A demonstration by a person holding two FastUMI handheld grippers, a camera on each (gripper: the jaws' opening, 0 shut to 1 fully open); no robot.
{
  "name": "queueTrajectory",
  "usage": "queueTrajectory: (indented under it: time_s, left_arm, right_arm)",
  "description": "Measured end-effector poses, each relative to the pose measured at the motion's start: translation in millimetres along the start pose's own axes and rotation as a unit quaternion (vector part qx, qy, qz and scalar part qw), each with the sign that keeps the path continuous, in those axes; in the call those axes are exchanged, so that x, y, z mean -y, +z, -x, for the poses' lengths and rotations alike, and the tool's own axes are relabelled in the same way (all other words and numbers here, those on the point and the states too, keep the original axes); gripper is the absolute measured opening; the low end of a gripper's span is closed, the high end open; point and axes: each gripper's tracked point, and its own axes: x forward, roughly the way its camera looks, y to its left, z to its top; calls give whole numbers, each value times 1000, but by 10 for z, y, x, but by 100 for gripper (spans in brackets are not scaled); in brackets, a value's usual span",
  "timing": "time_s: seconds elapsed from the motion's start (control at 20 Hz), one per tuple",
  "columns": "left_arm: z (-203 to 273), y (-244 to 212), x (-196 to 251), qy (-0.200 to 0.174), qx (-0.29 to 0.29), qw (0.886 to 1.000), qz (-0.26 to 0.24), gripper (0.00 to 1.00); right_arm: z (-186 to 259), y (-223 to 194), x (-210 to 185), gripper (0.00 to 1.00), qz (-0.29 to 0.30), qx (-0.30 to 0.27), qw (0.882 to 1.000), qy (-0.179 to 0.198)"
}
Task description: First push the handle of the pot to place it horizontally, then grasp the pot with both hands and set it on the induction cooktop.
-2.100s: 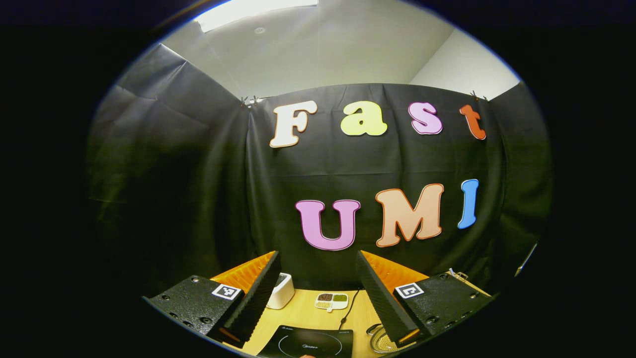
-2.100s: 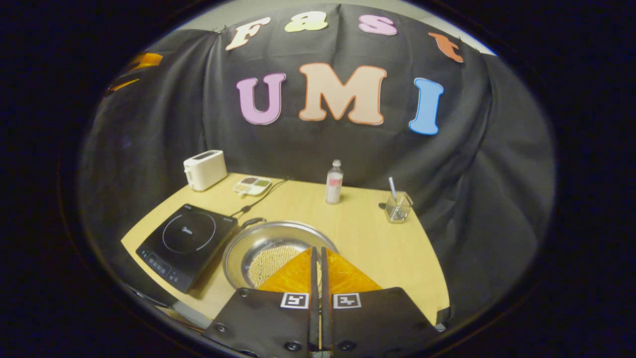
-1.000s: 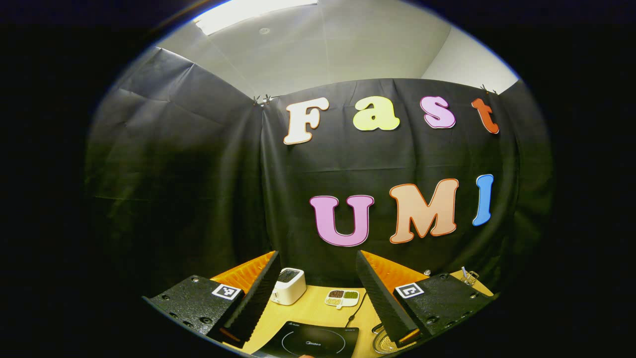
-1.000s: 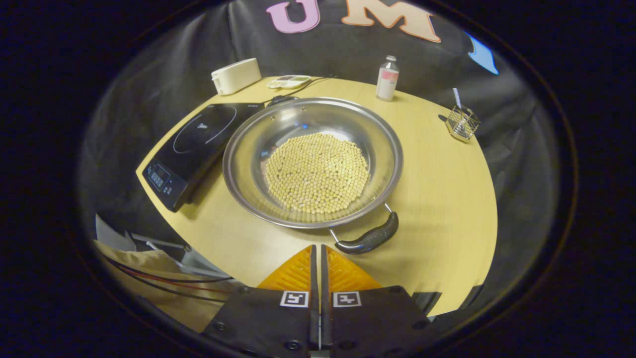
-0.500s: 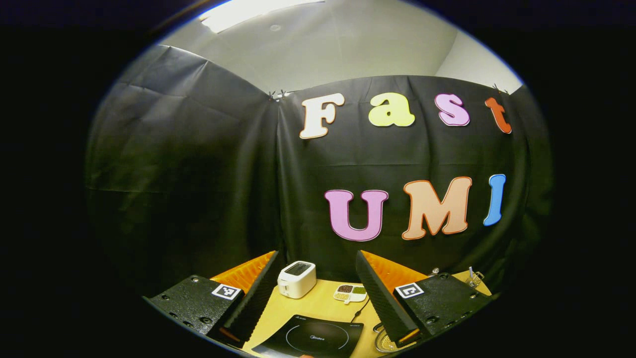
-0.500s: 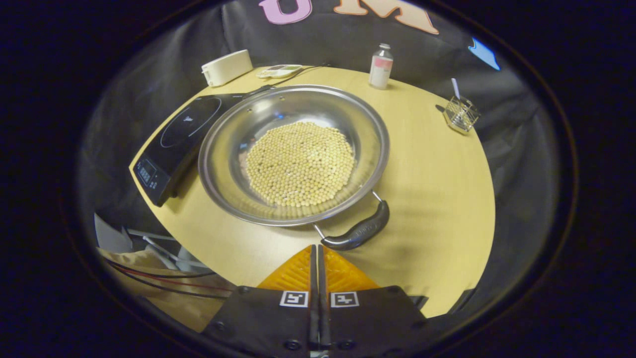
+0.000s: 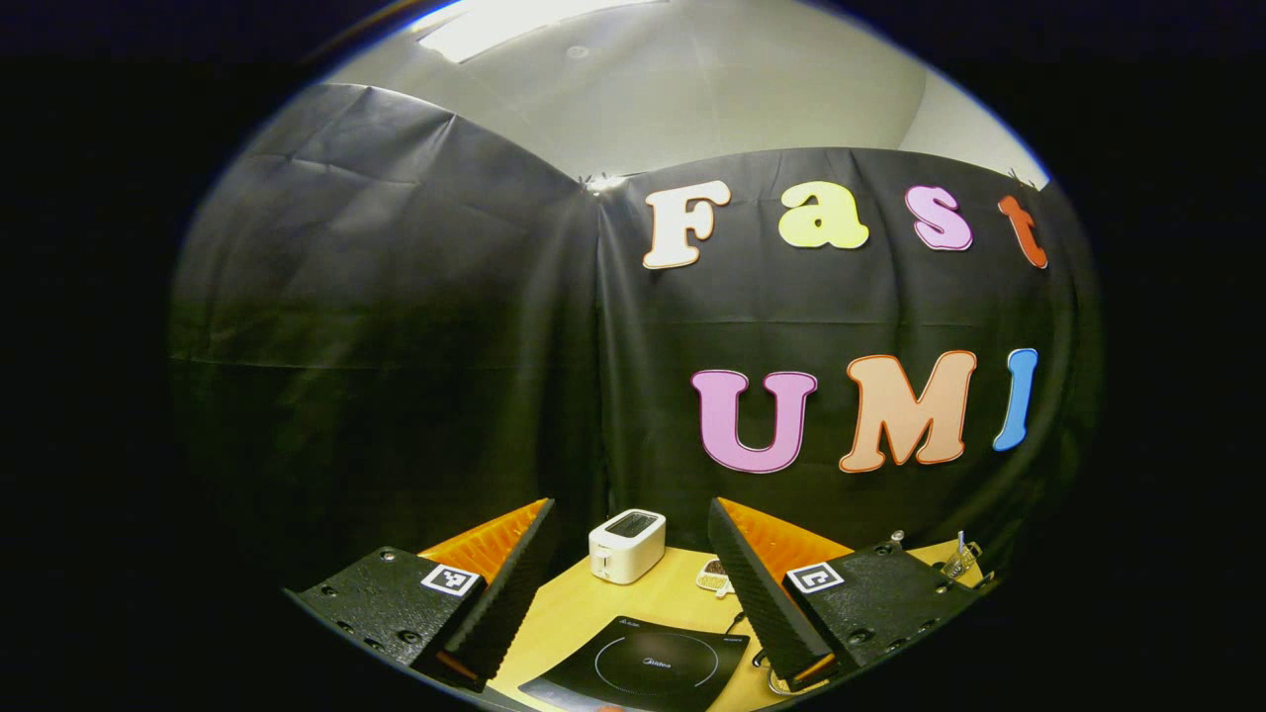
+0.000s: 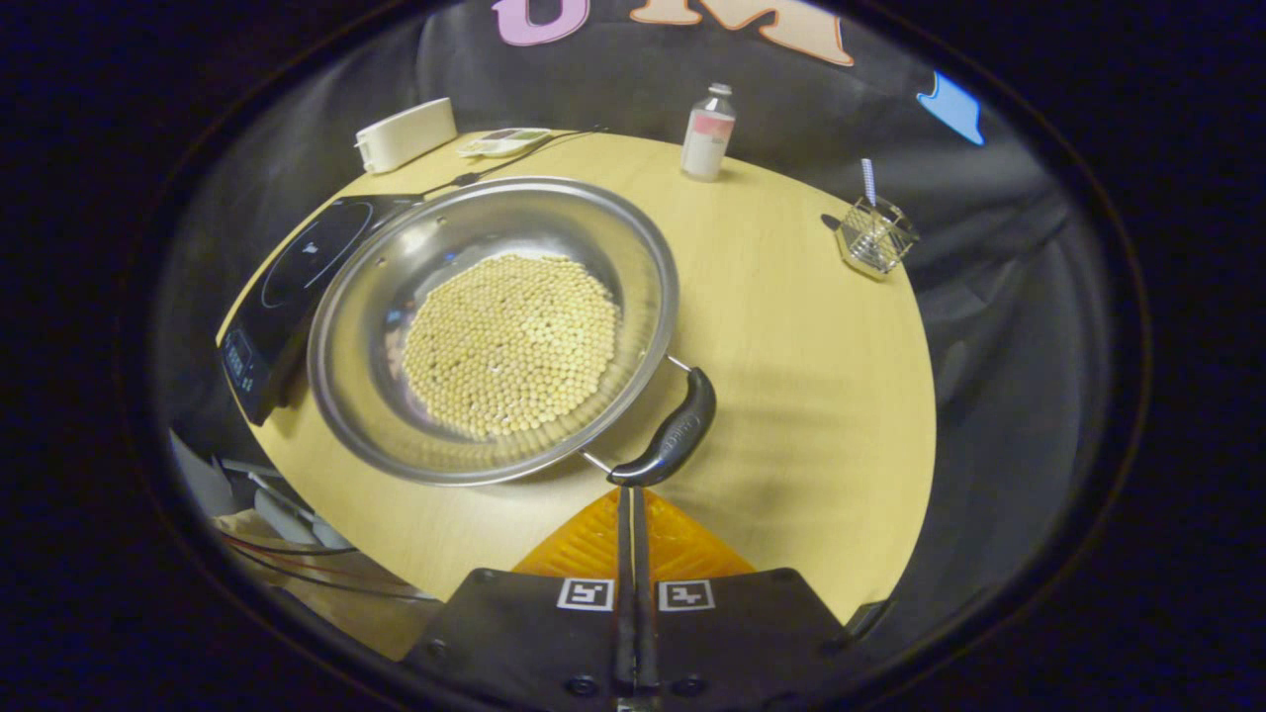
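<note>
Fingers (image 8: pixel 633 494) of right gripper (image 8: pixel 633 491) together at pot (image 8: pixel 495 326) handle (image 8: pixel 671 432), left gripper (image 7: pixel 633 524) fingers apart above cooktop (image 7: pixel 648 667).

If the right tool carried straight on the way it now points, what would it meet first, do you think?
Most likely the near end of the pot's black handle, just ahead of the shut right tool; depth is hard to judge, so contact may already exist.

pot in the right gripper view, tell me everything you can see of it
The pot is a wide, shallow, shiny metal pan on the table, its bottom covered with small pale beans. A dark handle on two metal rods sticks out toward the camera. The shut right gripper meets the handle's near end. The pot's far-left rim reaches the cooktop; contact there cannot be told.
</note>
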Motion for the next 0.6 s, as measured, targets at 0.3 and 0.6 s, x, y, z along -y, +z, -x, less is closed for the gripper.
queueTrajectory:
  time_s: [0.3, 0.6]
  left_arm:
    - [-9, -21, -58, 3, -1, 1000, 2, 92]
    - [-68, -54, -19, -10, -3, 1000, 6, 92]
  right_arm:
    - [-104, 146, 158, 2, -13, 18, 999, -44]
    - [56, 137, 219, 2, -37, 37, 997, -57]
